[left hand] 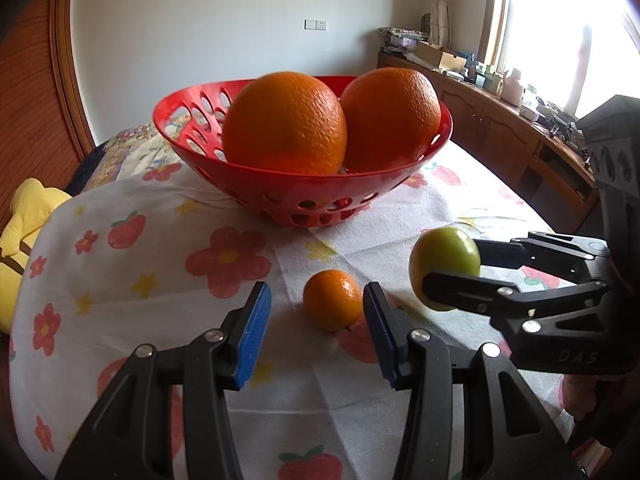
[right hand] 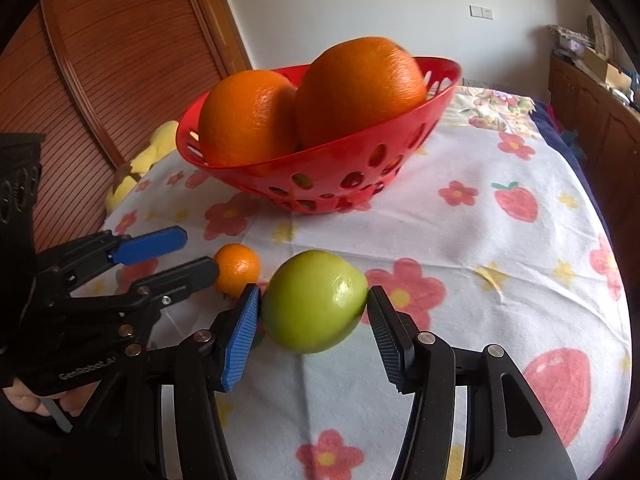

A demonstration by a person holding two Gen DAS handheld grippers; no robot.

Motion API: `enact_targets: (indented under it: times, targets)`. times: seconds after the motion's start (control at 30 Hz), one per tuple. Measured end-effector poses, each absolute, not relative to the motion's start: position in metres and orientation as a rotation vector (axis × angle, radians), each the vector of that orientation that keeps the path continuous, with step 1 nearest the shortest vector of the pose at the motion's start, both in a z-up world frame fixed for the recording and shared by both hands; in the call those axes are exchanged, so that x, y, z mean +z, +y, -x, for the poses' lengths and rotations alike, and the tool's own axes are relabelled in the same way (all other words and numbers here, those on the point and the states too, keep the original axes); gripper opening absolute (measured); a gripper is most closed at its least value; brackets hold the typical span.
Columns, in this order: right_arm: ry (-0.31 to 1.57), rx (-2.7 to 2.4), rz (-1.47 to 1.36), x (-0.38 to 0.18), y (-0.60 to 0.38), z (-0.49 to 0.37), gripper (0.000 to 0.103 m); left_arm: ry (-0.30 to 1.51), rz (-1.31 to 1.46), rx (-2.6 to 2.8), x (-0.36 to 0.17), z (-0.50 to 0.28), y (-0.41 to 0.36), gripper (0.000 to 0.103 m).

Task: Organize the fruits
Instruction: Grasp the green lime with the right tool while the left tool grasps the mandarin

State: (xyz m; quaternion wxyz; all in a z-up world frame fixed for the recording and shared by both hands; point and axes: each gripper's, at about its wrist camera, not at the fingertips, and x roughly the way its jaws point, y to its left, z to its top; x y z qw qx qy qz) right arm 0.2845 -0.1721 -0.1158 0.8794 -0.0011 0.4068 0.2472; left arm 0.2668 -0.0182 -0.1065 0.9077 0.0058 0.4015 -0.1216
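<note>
A red perforated basket (left hand: 188, 136) (right hand: 360, 160) stands on the flowered cloth and holds two large oranges (left hand: 285, 124) (right hand: 360, 88). A small orange (left hand: 332, 300) (right hand: 237, 269) lies on the cloth in front of it. My left gripper (left hand: 316, 316) (right hand: 176, 252) is open, its blue pads either side of the small orange but apart from it. My right gripper (right hand: 314, 320) (left hand: 448, 268) is shut on a green apple (right hand: 314, 300) (left hand: 444, 268), held above the cloth to the right of the small orange.
The table wears a white cloth (left hand: 160, 240) with flowers and strawberries. A yellow soft toy (left hand: 24, 232) lies at the table's left edge. A wooden sideboard (left hand: 500, 120) with clutter runs under the window at right. A wooden door (right hand: 100, 80) stands behind on the left.
</note>
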Motion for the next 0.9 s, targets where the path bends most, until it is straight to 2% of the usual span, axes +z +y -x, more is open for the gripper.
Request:
enact_targets:
  times: [0.2, 0.6, 0.9]
  targets:
    - [0.840, 0.515, -0.005, -0.109, -0.178, -0.281, 0.056, 0.863, 0.004, -0.262, -0.110, -0.270, -0.022, 0.048]
    - [0.842, 0.529, -0.006, -0.107, -0.178, -0.282, 0.056, 0.905, 0.047, -0.284, -0.121, -0.278, -0.022, 0.035]
    - [0.850, 0.529, 0.000, -0.109, -0.176, -0.281, 0.056, 0.894, 0.049, -0.304, -0.117, -0.272, -0.015, 0.033]
